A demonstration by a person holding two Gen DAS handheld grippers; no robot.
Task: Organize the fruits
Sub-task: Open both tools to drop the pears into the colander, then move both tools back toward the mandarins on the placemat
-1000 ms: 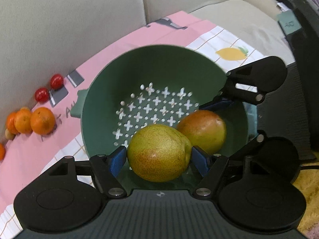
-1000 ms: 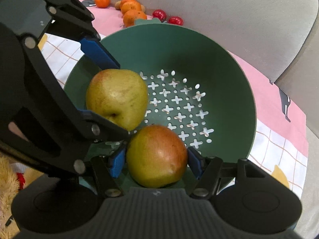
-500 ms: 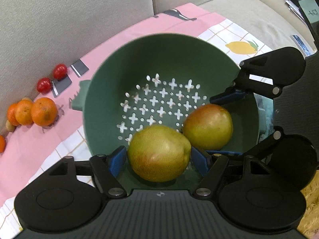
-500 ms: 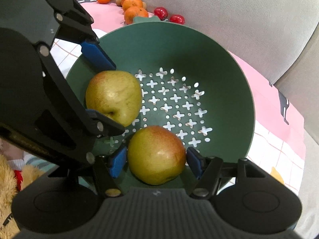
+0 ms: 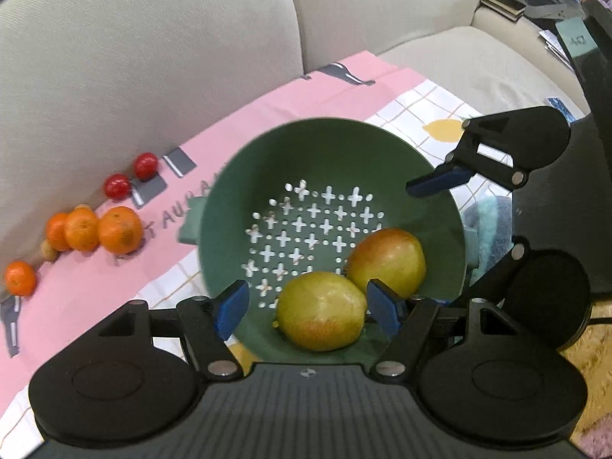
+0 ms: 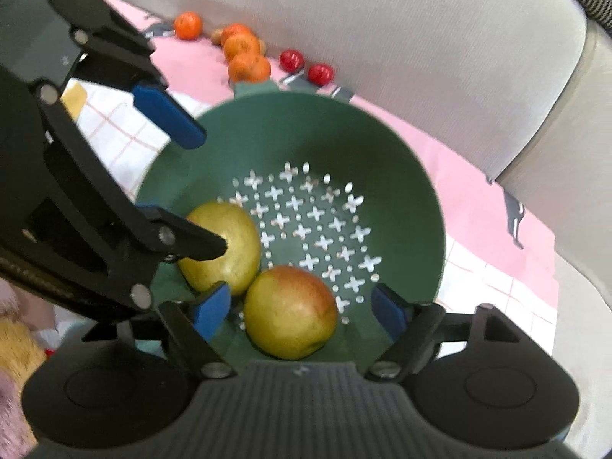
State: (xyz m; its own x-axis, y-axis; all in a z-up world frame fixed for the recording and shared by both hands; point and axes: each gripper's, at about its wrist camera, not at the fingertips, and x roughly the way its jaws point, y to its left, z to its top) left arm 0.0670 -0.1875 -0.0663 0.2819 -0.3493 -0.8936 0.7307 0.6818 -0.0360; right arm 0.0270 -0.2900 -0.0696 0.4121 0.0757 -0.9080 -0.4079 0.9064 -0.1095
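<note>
A green colander (image 5: pixel 344 153) (image 6: pixel 401 199) stands on a pink and checked cloth (image 5: pixel 114 279) on a sofa. Two yellow-red apples lie in it: one (image 5: pixel 320 310) (image 6: pixel 225 246) below my left gripper (image 5: pixel 306 306), the other (image 5: pixel 386 262) (image 6: pixel 290 311) below my right gripper (image 6: pixel 302 310). Both grippers are open and hold nothing, raised over the colander's near rim. Several oranges (image 5: pixel 116 229) (image 6: pixel 244 53) and two small red fruits (image 5: pixel 130 176) (image 6: pixel 304 65) lie on the cloth by the sofa back.
The grey sofa backrest (image 5: pixel 153 57) rises just behind the cloth. A black chair (image 5: pixel 596 76) and books (image 5: pixel 501 0) stand at the far right in the left wrist view. A yellow plush thing (image 6: pixel 15 348) lies at the left edge in the right wrist view.
Both grippers have opened, let go of their apples and drawn back and up. The two apples now rest in the colander.
</note>
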